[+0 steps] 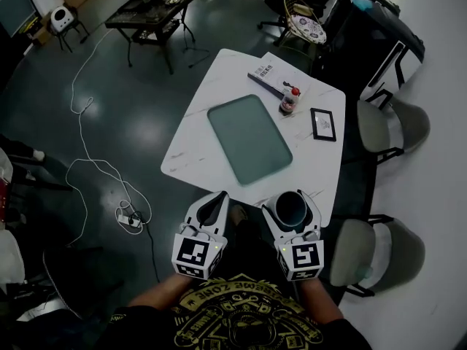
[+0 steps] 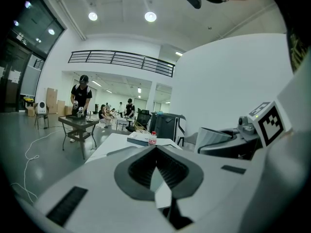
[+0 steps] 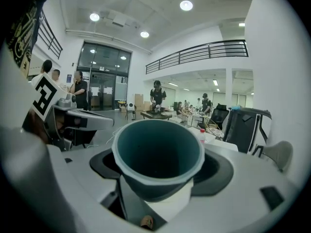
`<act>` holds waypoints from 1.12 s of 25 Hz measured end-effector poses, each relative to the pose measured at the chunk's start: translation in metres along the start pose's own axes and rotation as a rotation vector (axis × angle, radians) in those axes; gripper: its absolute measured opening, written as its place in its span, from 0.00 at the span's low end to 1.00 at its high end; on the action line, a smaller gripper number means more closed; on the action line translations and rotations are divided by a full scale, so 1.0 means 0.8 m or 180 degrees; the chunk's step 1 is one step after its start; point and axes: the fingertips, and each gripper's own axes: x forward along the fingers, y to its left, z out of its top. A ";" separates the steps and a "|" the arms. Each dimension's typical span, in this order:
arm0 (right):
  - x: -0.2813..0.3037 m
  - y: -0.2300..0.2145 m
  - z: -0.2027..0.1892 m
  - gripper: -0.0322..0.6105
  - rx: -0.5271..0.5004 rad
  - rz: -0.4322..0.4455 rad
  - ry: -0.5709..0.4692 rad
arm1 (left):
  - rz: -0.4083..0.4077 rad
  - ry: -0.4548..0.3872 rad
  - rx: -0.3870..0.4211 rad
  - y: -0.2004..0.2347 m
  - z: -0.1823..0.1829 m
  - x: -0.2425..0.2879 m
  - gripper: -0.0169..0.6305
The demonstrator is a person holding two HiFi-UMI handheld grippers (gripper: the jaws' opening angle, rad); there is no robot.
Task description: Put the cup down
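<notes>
Your right gripper (image 1: 292,217): jaws spread wide, pinching teal cup (image 3: 158,152) by its sides. Cup sat upright, mouth up, held over near edge of white worktop (image 1: 197,148). Your left gripper (image 2: 155,152): jaws pressed together, nothing between them, just beside right one. Beyond cup, green tray (image 1: 249,138) lay mid-worktop. Red-capped bottle (image 1: 290,100) and book (image 1: 268,74) stood at far side.

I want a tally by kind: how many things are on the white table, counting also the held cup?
tray: 1
book: 1
bottle: 1
tablet: 1
cup: 1
Total: 5
</notes>
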 end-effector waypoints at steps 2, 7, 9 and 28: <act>0.017 -0.005 0.007 0.65 -0.0024 0.0026 0.0025 | 0.0040 0.0004 -0.0012 0.009 0.004 0.011 0.01; 0.064 -0.015 0.014 0.65 -0.0135 0.0207 -0.0007 | 0.0164 0.0032 -0.0093 0.032 0.007 0.043 0.01; 0.082 -0.019 0.007 0.65 -0.0140 0.0301 0.0000 | 0.0202 0.0040 -0.0116 0.039 0.007 0.057 0.01; 0.221 -0.057 -0.043 0.65 -0.0189 0.0720 0.0211 | 0.0499 0.0462 -0.0163 0.080 -0.041 0.164 0.01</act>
